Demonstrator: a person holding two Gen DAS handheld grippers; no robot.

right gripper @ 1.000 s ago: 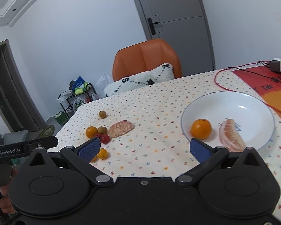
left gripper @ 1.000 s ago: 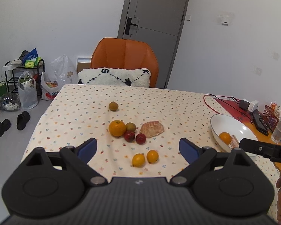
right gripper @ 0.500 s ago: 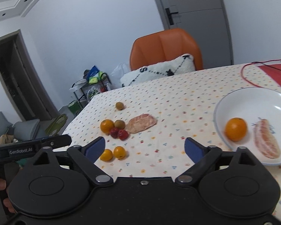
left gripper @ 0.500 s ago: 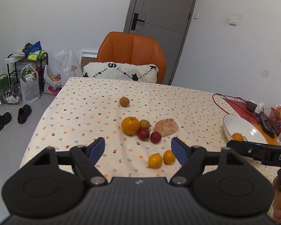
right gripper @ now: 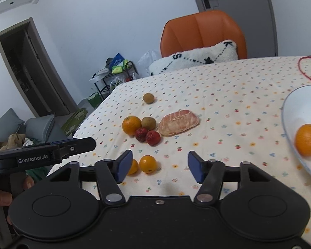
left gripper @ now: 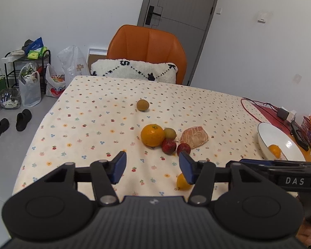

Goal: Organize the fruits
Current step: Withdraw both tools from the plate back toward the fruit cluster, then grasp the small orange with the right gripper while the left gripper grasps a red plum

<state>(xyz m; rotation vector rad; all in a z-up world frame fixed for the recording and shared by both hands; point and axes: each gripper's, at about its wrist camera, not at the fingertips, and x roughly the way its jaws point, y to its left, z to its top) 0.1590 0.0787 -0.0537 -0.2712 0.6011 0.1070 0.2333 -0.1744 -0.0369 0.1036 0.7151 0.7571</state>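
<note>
Fruits lay clustered mid-table: a large orange, a kiwi, two red fruits touching, and a peeled pomelo segment just beside them. A lone kiwi sat toward the far edge. Near the front edge, one small orange showed whole; its neighbour was half hidden behind a finger. The white plate, cut off at the right edge, held an orange. The left gripper and right gripper both hovered with jaws wide apart, empty.

"DAS" on the right gripper; "GenRobot.AI" on the left gripper; letters "S", "K" on the pillow.
</note>
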